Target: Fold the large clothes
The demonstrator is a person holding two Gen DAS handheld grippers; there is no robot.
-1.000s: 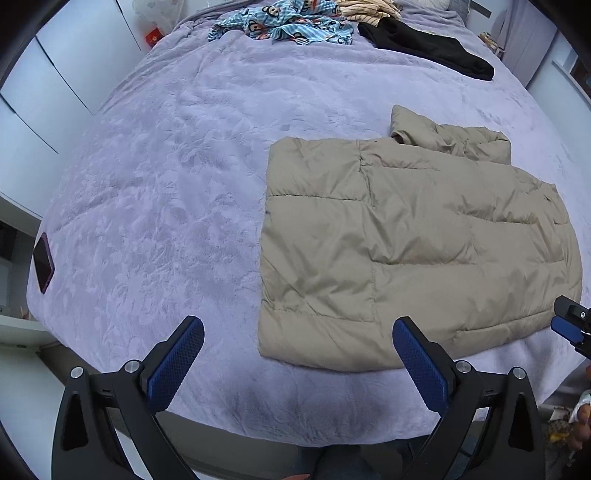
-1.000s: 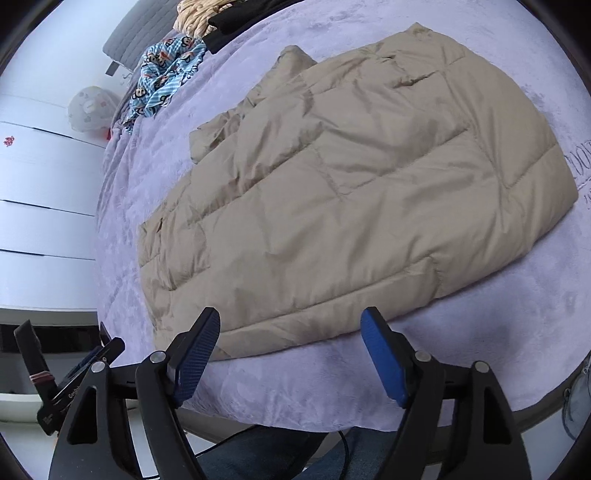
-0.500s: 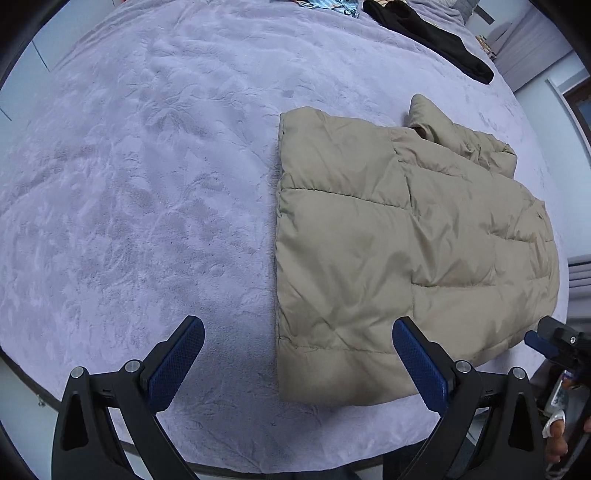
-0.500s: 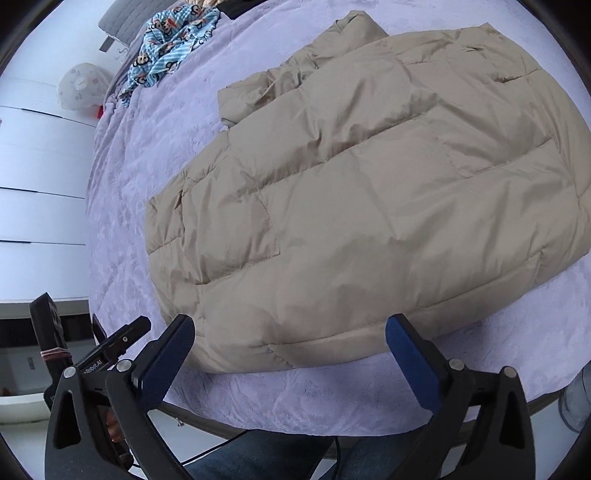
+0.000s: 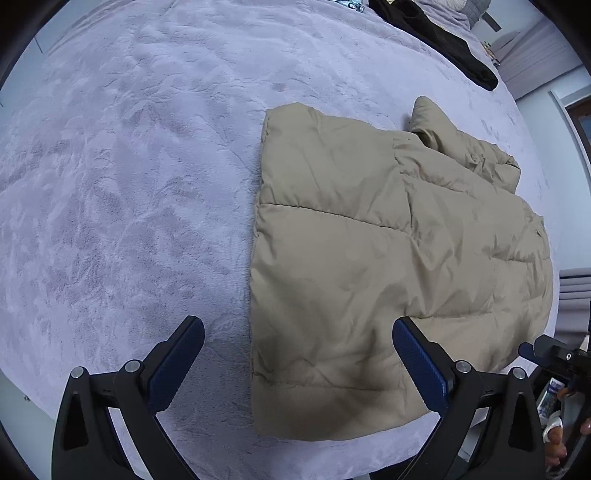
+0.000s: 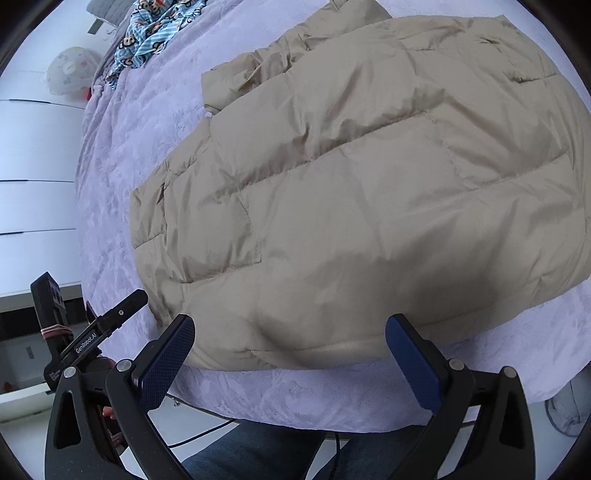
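A beige quilted puffer jacket lies flat on the lilac bed cover, its near hem close to the bed's front edge. It fills most of the right wrist view. My left gripper is open and empty, hovering just above the jacket's near left corner. My right gripper is open and empty, over the jacket's near edge. The left gripper's body also shows at the left of the right wrist view.
A black garment lies at the far side of the bed. A blue patterned garment lies far left in the right wrist view. White cabinets stand beside the bed. The person's legs are below the bed edge.
Both grippers moved forward and lower toward the jacket's near edge, so it looks larger. The right gripper's jaws opened wider over the last second. The jacket has not moved.
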